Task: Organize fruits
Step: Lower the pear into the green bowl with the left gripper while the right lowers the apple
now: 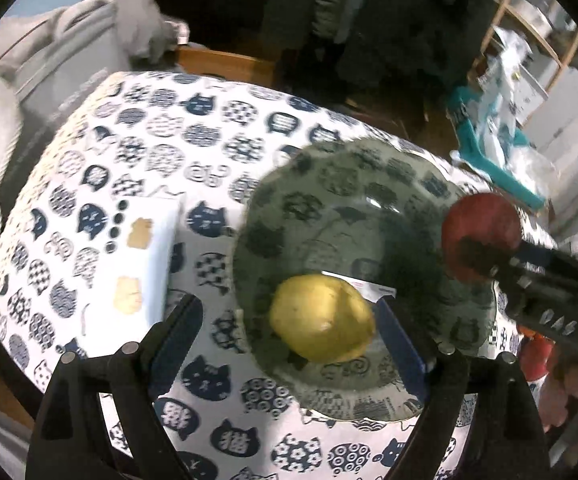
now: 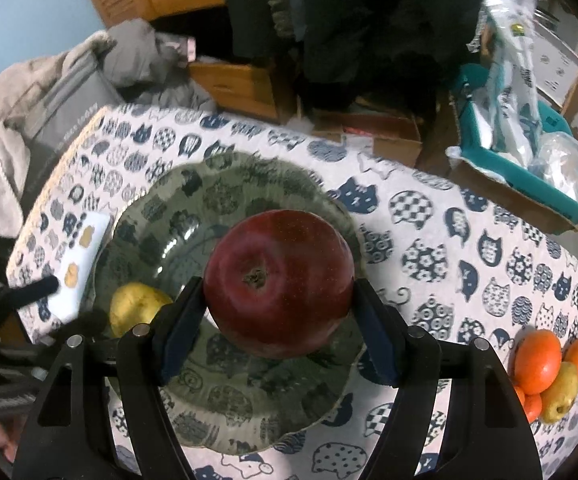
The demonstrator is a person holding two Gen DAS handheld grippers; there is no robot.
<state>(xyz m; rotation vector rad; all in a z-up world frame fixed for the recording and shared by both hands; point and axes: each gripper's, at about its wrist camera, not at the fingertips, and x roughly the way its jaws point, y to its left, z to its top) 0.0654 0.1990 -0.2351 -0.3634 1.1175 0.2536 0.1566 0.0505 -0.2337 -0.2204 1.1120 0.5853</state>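
A dark glass plate lies on the cat-print tablecloth. A yellow pear rests in the plate. My left gripper is open, its fingers on either side of the pear, just above the plate's near rim. My right gripper is shut on a red apple and holds it above the plate; it also shows in the left wrist view with the apple at the plate's right edge.
A white box lies left of the plate. A pile of oranges and a pear sits at the table's right. A teal crate with plastic bags stands beyond the table. Clothes and wooden furniture are behind.
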